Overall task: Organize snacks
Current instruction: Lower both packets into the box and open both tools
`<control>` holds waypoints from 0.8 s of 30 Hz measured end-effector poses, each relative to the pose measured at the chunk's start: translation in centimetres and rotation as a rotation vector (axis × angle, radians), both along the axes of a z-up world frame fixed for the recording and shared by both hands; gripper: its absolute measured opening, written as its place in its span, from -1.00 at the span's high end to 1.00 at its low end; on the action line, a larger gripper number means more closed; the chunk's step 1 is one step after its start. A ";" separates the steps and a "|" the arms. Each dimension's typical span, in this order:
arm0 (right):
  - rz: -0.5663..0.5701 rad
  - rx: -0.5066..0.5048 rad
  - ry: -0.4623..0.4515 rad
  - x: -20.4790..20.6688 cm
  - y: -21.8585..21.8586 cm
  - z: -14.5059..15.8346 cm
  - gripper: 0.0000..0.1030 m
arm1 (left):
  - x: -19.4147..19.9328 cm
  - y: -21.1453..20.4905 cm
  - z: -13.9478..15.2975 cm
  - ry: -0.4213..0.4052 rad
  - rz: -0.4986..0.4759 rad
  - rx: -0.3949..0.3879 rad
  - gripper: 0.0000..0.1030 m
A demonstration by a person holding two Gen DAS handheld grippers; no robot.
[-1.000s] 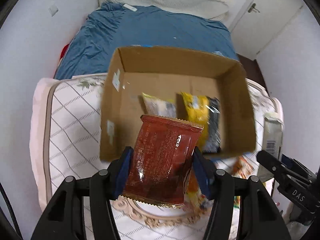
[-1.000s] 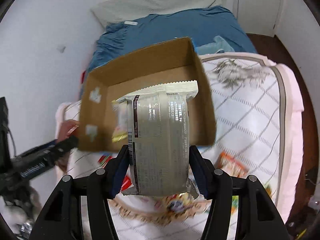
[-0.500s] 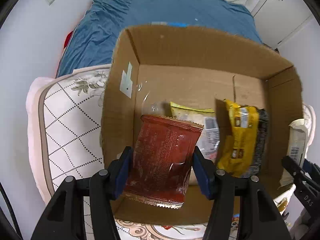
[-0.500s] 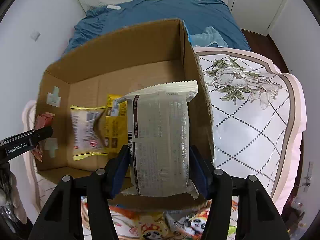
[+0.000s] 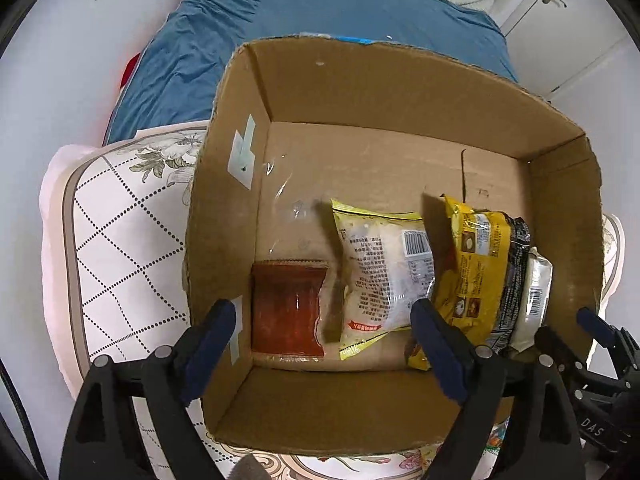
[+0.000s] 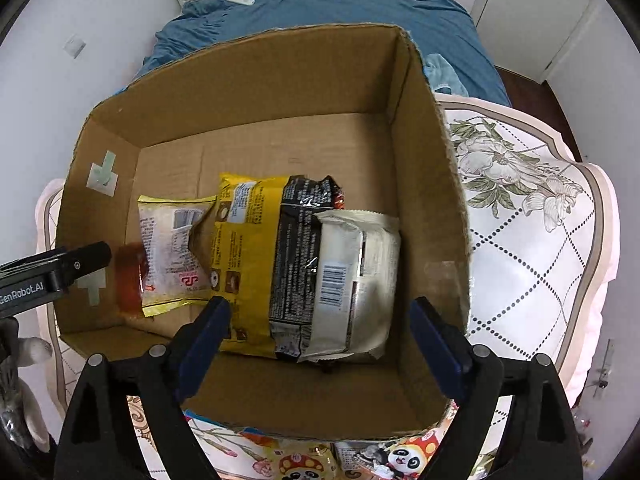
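Looking decent so far: four snack packets lie in the cardboard box, both the left hand-held gripper and right hand-held gripper hover spread apart and empty, but cartoon-print packets outside the box await sorting.

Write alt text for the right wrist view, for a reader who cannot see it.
An open cardboard box on a quilted floral cover holds four snack packets in a row: a red packet, a pale packet, a yellow-and-black packet and a white packet. The right tool hangs open and empty over the white one; the left tool pokes in from the left.
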State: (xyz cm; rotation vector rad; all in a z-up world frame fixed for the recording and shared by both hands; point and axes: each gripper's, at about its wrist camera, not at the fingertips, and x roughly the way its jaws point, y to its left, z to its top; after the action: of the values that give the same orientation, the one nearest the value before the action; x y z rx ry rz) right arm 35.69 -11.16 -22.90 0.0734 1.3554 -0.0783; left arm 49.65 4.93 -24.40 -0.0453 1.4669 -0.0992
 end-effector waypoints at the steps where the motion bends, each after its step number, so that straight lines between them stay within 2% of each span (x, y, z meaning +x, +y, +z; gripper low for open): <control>1: 0.001 -0.001 -0.003 0.0 0.1 0.1 -0.85 | -0.1 -0.1 0.1 -0.001 -0.002 0.001 -0.79; 2: 0.002 0.000 -0.005 -0.1 0.2 0.2 -0.87 | -0.3 -0.2 0.1 -0.002 -0.003 -0.002 -0.85; 10: 0.003 -0.025 -0.037 -1.3 0.8 1.3 -0.92 | -2.8 -0.4 1.9 -0.081 -0.006 -0.016 -0.85; 24: 0.009 -0.078 -0.238 -7.3 2.8 7.4 -0.92 | -9.8 0.2 7.5 -0.300 0.011 0.033 -0.85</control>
State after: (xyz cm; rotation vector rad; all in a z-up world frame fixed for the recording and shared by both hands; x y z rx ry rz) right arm 28.38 -8.35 -15.51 0.0103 1.1139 -0.1108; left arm 39.87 5.17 -16.92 -0.0108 1.1676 -0.0695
